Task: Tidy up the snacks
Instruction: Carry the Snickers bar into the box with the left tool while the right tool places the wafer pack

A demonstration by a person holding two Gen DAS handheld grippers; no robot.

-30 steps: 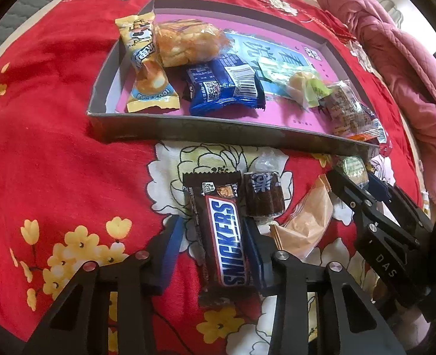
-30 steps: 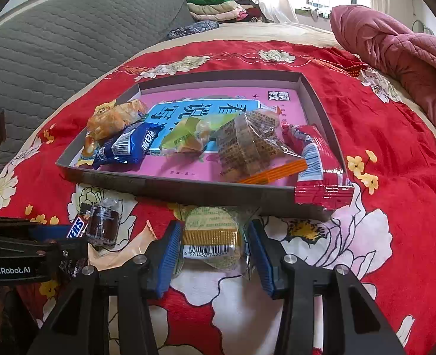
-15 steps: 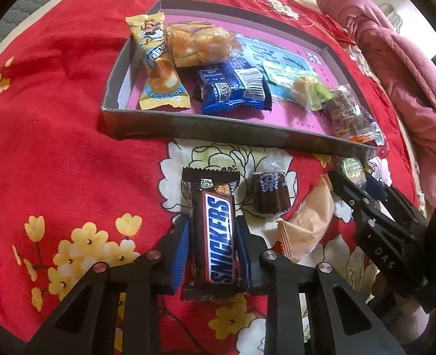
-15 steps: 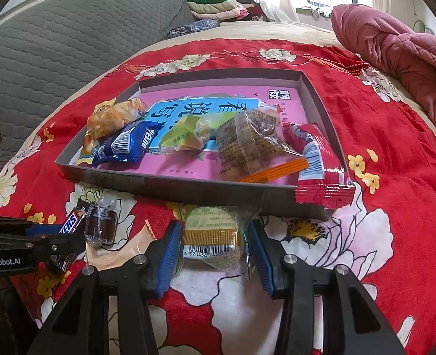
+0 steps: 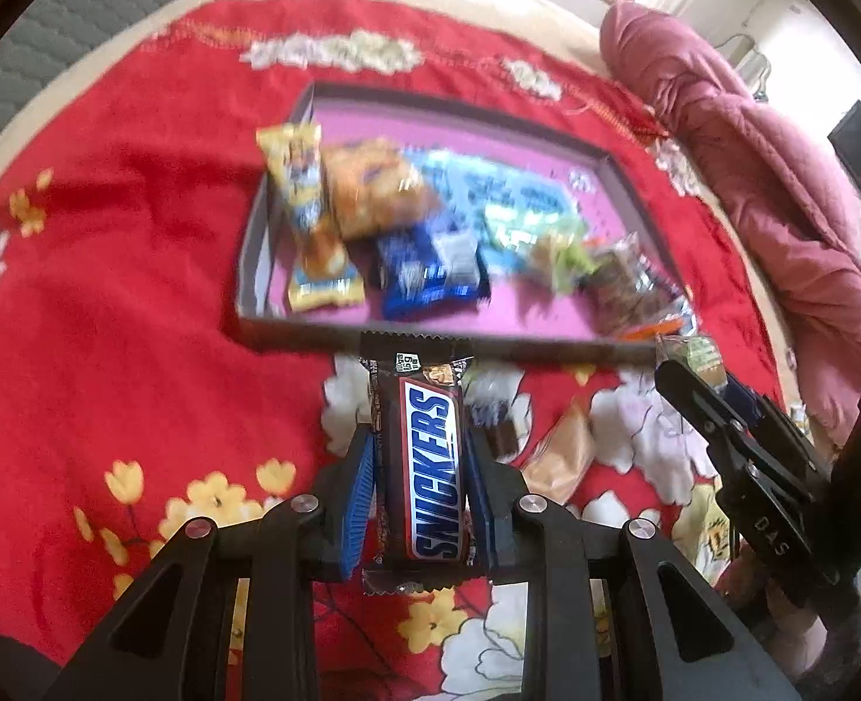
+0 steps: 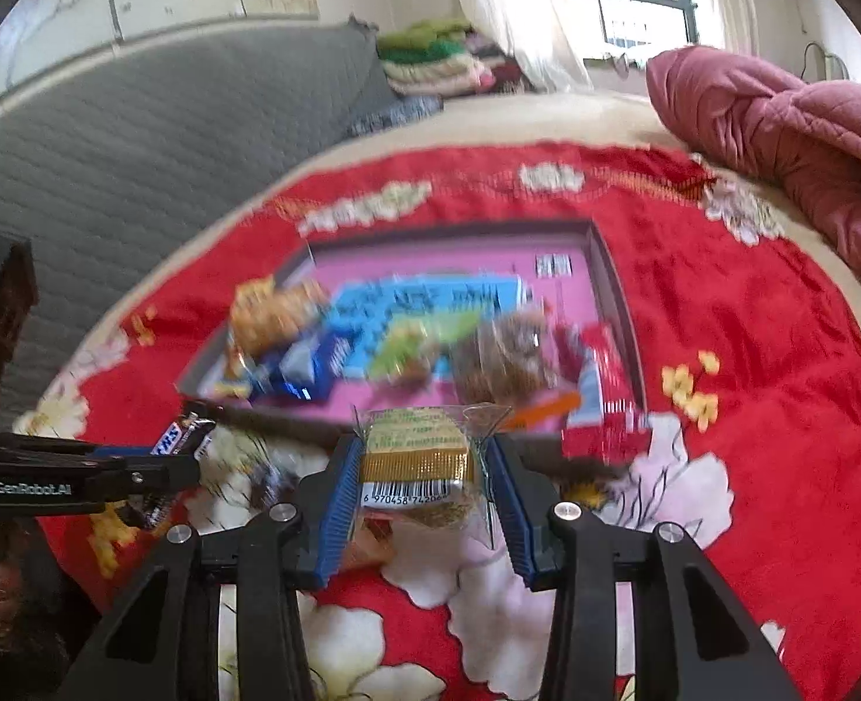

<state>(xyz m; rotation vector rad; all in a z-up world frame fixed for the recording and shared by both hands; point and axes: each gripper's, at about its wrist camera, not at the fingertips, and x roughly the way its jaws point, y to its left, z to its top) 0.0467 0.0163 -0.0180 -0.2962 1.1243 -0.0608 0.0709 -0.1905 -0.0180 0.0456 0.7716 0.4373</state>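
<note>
My left gripper is shut on a brown Snickers bar, held lengthwise between the blue pads and lifted off the red flowered cloth. My right gripper holds a clear packet with a green and gold label, its jaws closing tighter on it, also raised. Ahead lies the shallow grey tray with a pink floor, holding several snacks: a yellow packet, an orange one, a blue one. Each gripper shows in the other's view, the right gripper and the left gripper.
A small brown candy and a tan packet lie on the cloth between the grippers. A red packet hangs over the tray's near right rim. A pink quilt is bunched at the right, a grey padded mattress at the left.
The left jaws closed on the Snickers bar. Both grippers then rose with their snacks, so the tray and cloth now look farther away and blurred.
</note>
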